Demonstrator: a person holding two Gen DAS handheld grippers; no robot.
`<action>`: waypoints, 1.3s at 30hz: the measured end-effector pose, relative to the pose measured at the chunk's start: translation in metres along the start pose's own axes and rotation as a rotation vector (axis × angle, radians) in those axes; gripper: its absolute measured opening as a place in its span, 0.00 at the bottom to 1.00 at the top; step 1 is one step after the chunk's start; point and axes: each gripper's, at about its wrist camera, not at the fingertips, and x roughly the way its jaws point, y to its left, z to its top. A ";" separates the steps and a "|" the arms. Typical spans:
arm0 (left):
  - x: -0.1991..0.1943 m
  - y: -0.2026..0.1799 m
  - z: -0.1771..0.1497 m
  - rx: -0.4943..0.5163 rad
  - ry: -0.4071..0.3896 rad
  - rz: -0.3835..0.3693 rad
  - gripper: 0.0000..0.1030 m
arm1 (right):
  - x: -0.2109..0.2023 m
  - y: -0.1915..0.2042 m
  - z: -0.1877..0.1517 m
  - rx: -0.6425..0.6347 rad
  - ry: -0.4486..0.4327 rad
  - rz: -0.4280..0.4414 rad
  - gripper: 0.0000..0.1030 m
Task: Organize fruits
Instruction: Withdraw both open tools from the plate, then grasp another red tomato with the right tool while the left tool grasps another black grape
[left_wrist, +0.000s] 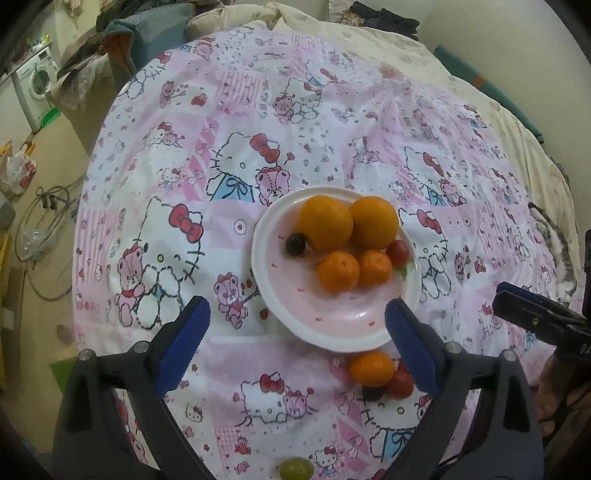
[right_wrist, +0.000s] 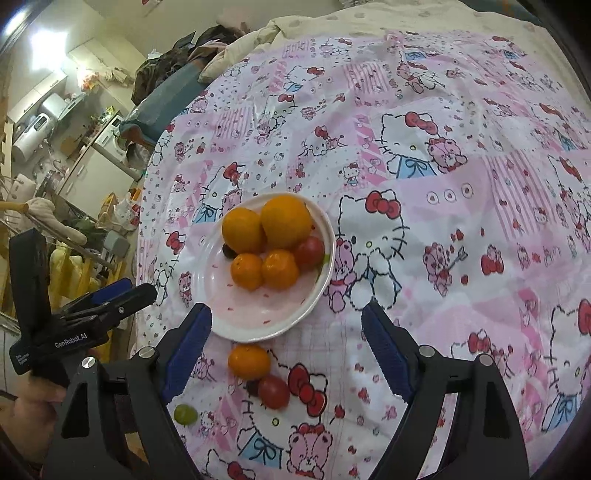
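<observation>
A white and pink plate (left_wrist: 332, 338) (right_wrist: 258, 334) sits on the patterned sheet. In it lie two oranges (left_wrist: 325, 221), two mandarins (left_wrist: 338, 271), a cherry tomato (left_wrist: 398, 253) and a dark grape (left_wrist: 295, 243). In front of the plate, on the sheet, lie a mandarin (left_wrist: 371, 369) (right_wrist: 249, 362), a tomato (left_wrist: 400, 384) (right_wrist: 273, 391), a dark grape (left_wrist: 371, 393) and a green grape (left_wrist: 295, 469) (right_wrist: 185, 414). My left gripper (left_wrist: 295, 304) (right_wrist: 142, 288) hangs open above the plate's near rim, holding nothing. My right gripper (right_wrist: 287, 309) (left_wrist: 502, 295) is open and empty too.
The pink cartoon-cat sheet (left_wrist: 258, 110) covers a bed. Its left edge drops to a floor with bags and a hoop (left_wrist: 40, 221). A washing machine (left_wrist: 37, 77) stands beyond. Clothes and pillows (left_wrist: 229, 18) lie at the far end. A striped furry shape (left_wrist: 557, 251) lies at the right.
</observation>
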 end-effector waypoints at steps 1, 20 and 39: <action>0.000 0.000 -0.002 -0.002 0.002 0.002 0.91 | -0.001 0.000 -0.002 0.001 -0.002 -0.002 0.83; -0.002 -0.007 -0.034 0.017 0.052 0.055 0.91 | 0.009 -0.019 -0.035 0.118 0.082 0.004 0.83; 0.004 0.010 -0.030 -0.095 0.071 0.049 0.91 | 0.083 0.007 -0.064 0.063 0.316 0.061 0.57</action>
